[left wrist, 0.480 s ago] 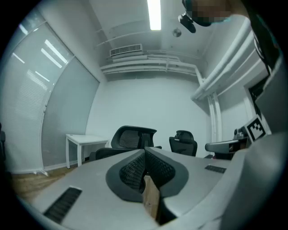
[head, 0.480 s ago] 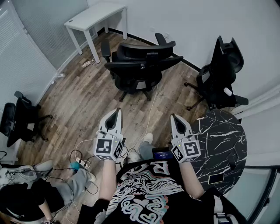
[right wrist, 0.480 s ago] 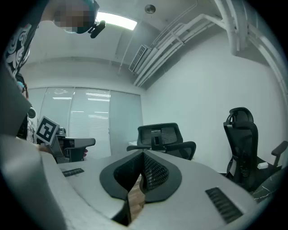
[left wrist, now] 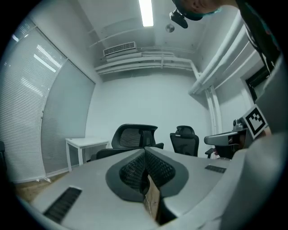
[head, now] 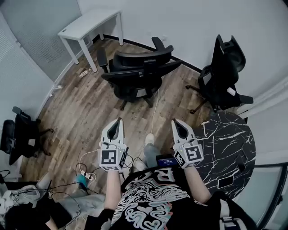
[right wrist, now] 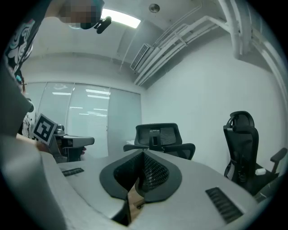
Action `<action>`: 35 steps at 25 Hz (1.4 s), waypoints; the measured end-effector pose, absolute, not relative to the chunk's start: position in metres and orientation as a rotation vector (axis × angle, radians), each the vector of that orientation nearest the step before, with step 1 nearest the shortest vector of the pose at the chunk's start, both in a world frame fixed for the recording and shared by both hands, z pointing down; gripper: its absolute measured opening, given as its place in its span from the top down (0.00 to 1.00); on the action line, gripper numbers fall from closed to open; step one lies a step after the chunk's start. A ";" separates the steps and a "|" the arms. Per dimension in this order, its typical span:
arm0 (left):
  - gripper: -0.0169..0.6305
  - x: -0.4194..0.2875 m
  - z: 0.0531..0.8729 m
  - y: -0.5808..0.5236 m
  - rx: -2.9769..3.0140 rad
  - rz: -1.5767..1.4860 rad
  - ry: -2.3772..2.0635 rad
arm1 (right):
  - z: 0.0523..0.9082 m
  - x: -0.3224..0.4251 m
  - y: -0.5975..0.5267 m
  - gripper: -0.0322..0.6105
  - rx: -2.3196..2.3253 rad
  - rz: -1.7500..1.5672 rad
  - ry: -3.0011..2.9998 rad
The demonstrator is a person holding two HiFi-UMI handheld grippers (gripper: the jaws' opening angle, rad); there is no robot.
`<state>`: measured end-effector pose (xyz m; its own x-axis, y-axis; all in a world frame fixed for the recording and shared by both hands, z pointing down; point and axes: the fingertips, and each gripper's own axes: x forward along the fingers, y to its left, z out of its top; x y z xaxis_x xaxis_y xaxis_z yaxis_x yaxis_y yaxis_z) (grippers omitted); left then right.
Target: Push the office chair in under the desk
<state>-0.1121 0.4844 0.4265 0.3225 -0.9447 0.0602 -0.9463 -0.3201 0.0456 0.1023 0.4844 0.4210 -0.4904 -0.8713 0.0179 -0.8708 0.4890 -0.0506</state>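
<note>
Holding left tongs [head: 119,122] and right tongs [head: 176,121] level and side by side above the wood floor [head: 85,108], each pair closed tight on nothing. Facing the black office chair [head: 139,72], well apart from both tongs, out on open floor. Near the white tabletop [head: 87,20] in the far left corner, but not under it.

From the head view alone: black marble round table [head: 229,143] beside the right arm, power strip [head: 86,169] with cables underfoot.

From the left gripper view: tabletop just left of the chair, ceiling light [left wrist: 145,12] overhead.

From the right gripper view: second black chair [right wrist: 243,143] large at right.
</note>
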 end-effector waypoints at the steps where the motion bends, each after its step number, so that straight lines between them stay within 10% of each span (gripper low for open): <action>1: 0.93 -0.114 0.427 0.481 2.491 0.038 -1.793 | 0.422 0.099 0.481 0.90 -1.591 -0.053 2.721; 35: 0.93 -0.130 0.439 0.240 2.488 0.237 -1.862 | 0.441 0.041 0.235 0.89 -1.493 -0.011 2.850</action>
<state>-0.1303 0.2396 0.4386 0.2746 -0.9519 0.1360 -0.9557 -0.2858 -0.0710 0.0413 0.2347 0.4409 -0.5670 -0.8207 0.0703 -0.8212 0.5699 0.0290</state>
